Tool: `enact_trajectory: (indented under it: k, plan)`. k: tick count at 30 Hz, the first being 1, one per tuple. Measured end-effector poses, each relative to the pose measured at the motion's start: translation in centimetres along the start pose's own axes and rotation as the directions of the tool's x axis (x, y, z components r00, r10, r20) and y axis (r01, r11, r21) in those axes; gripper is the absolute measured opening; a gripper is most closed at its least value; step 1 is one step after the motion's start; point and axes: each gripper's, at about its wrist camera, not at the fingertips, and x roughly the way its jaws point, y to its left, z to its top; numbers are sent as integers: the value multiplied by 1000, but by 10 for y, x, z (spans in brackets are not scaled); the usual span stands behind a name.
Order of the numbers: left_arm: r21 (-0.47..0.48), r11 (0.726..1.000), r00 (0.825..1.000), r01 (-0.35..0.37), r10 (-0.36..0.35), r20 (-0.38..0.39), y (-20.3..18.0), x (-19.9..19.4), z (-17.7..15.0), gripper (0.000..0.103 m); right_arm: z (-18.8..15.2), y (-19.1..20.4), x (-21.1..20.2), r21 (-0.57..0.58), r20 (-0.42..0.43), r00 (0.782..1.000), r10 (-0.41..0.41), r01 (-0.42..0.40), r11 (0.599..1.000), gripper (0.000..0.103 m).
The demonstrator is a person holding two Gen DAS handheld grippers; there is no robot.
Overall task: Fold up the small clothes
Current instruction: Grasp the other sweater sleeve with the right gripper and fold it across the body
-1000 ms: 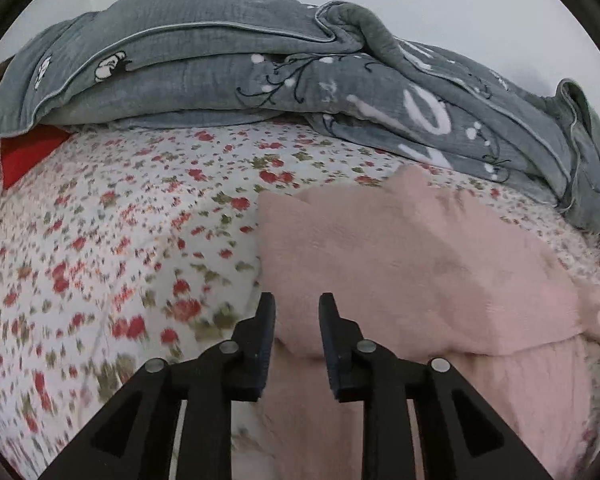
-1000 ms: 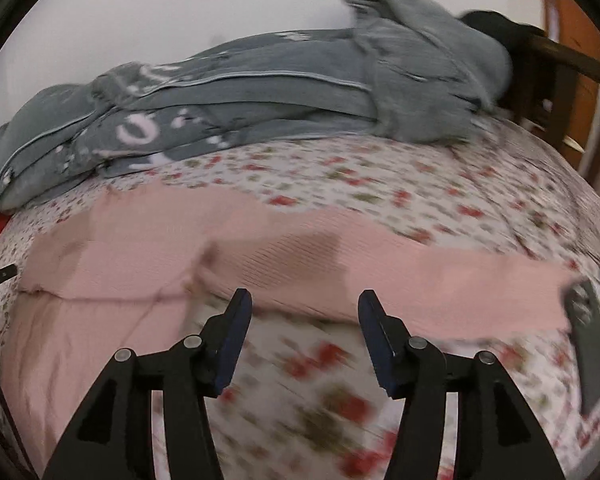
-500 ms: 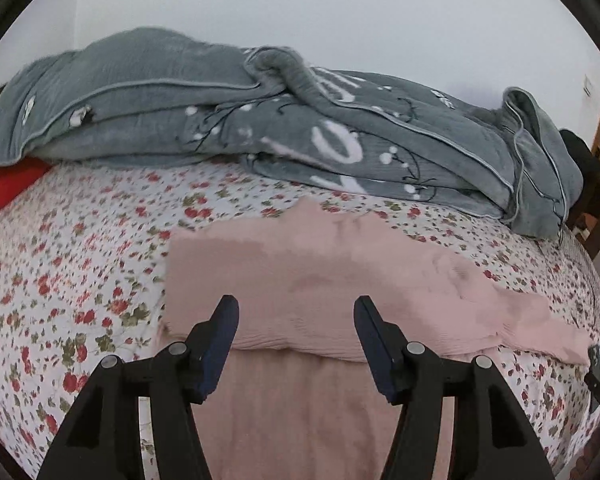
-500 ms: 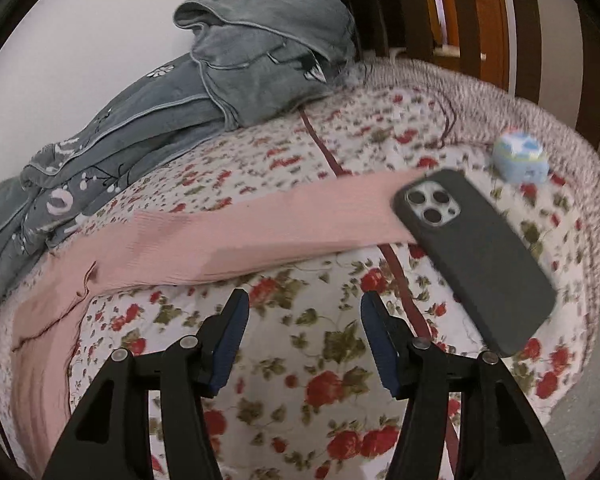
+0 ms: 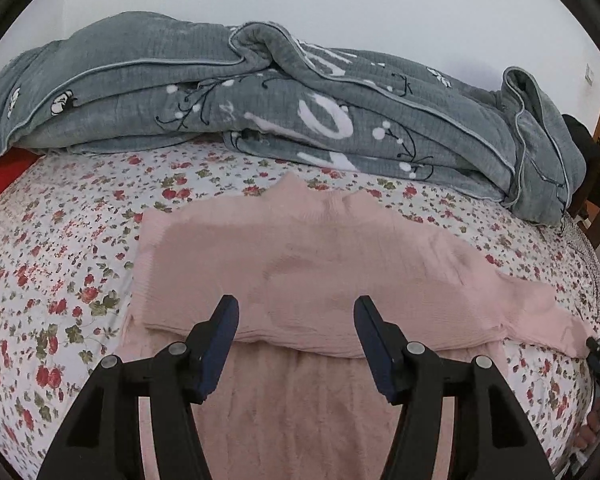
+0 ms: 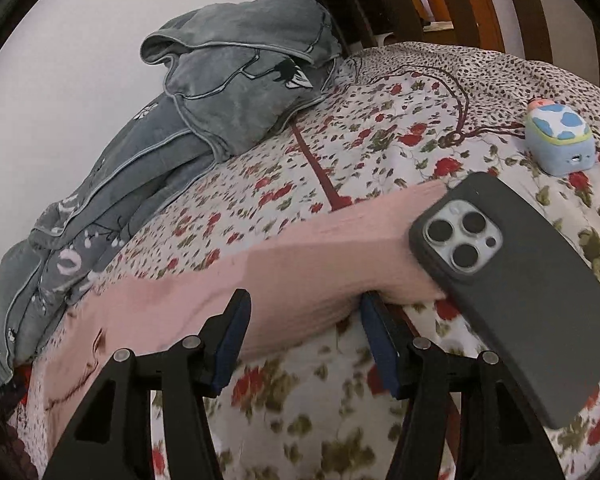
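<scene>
A pink knit sweater (image 5: 300, 264) lies flat on the floral bed sheet (image 5: 60, 280), its left sleeve folded in across the chest. My left gripper (image 5: 296, 308) hovers open over the lower edge of that fold, with nothing between its pads. The right sleeve (image 6: 300, 256) stretches out toward a dark phone (image 6: 520, 292) whose corner lies on the cuff. My right gripper (image 6: 304, 304) is low at the sleeve's near edge. Its jaws are closing with sleeve fabric between them, and the pads do not pinch it.
A rumpled grey blanket (image 5: 260, 100) fills the back of the bed along the white wall. A small blue-and-white case (image 6: 560, 140) sits past the phone. Wooden bed rails (image 6: 460, 0) rise at the far right. Something red (image 5: 4, 172) pokes out under the blanket at the left.
The left gripper opened and drew back, so the whole sweater now shows. The right gripper rolled and travelled right along the sleeve to the phone end, and its jaws narrowed slightly.
</scene>
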Motion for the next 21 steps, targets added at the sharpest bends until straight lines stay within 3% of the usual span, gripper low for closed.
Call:
enact_trajectory:
  k: [3,7,15,21]
  plan:
    - [-2,1000,1000,2,-2,1,7,-2,-2,58,9,-2,6,-24,5,999,-35,35,999,25]
    - [-25,1000,1000,4,-4,9,19,-7,-2,58,21,0,4,-38,14,999,-36,36,999,10]
    - [-60,998,1000,6,-5,23,46,-23,-1,58,44,57,-28,-149,110,994,-14,31,988,5]
    - [-103,995,999,-8,13,40,84,-39,0,58,41,129,-47,-249,135,990,42,-7,968,5]
